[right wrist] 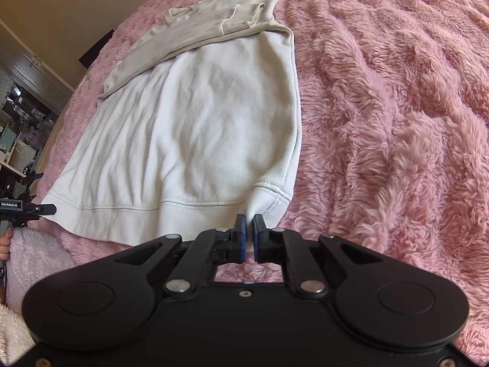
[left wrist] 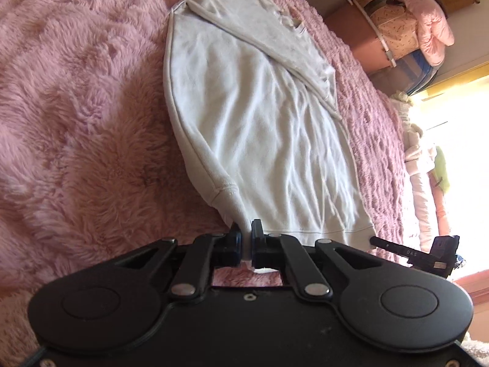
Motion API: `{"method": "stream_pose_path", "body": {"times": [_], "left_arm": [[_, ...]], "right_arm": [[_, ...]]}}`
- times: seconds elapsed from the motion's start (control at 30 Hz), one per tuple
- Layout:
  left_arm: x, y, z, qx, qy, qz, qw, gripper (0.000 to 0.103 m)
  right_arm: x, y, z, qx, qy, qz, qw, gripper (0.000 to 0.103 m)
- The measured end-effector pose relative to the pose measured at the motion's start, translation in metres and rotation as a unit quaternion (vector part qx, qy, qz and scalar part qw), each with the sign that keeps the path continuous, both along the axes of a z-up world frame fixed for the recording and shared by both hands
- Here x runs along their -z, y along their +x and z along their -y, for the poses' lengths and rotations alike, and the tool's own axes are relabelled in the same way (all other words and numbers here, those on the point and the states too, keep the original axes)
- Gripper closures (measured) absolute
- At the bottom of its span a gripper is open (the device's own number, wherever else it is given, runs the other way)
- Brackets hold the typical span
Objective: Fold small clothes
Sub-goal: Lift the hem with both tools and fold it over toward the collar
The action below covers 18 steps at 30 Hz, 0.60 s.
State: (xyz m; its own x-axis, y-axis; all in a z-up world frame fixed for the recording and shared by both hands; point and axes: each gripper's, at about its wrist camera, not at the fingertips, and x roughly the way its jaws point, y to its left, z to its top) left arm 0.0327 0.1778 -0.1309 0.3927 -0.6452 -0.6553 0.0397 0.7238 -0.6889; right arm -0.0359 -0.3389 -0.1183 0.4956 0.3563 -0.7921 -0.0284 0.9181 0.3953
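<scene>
1. A white sweatshirt (left wrist: 259, 128) lies spread on a fluffy pink blanket (left wrist: 76, 107), its ribbed hem nearest both cameras and its neck end farthest away.
2. The sleeves (right wrist: 183, 30) are folded across the upper part of the garment, forming a greyer band over the chest; two cuffs lie side by side near the top of the right wrist view.
3. The left gripper (left wrist: 244, 241) is clenched on the sweatshirt: a bunch of white cloth from the hem's corner runs up between its two fingers (left wrist: 233, 244) and is pinched there. The fabric just above the grasp is drawn into a raised ridge, lifted a little off the blanket.
4. The right gripper (right wrist: 249, 235) has its fingers (right wrist: 240, 238) drawn together with only a narrow slit between them, right at the other hem corner. The cloth bulges just ahead of the tips, but whether any of it is caught between the pads cannot be told from this view.
5. The left wrist view shows the right gripper's tip as a dark bar at the hem's far corner, and the right wrist view shows the left gripper at the picture's left edge beside the hem, with part of a hand (right wrist: 4, 241) below it.
6. The body of the sweatshirt carries long soft wrinkles running from hem toward the chest.
7. Beyond the blanket in the left wrist view stand stacked bedding (left wrist: 428, 21) and a bright window (left wrist: 458, 122); in the right wrist view, dark cabinets (right wrist: 27, 85) stand by a tan wall.
</scene>
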Motion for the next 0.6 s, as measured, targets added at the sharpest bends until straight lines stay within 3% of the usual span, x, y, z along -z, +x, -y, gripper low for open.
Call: {"method": "stream_pose_path", "body": {"times": [0.33, 0.6], "left_arm": [[-0.058, 0.034, -0.017, -0.039, -0.064, 0.100, 0.9921, 0.101], [-0.093, 0.132, -0.035, -0.086, -0.097, 0.161, 0.9785, 0.101]], "right_arm": [[-0.053, 0.017, 0.016, 0.077, 0.085, 0.107, 0.988, 0.098], [-0.093, 0.092, 0.035, 0.147, 0.137, 0.199, 0.959, 0.099]]}}
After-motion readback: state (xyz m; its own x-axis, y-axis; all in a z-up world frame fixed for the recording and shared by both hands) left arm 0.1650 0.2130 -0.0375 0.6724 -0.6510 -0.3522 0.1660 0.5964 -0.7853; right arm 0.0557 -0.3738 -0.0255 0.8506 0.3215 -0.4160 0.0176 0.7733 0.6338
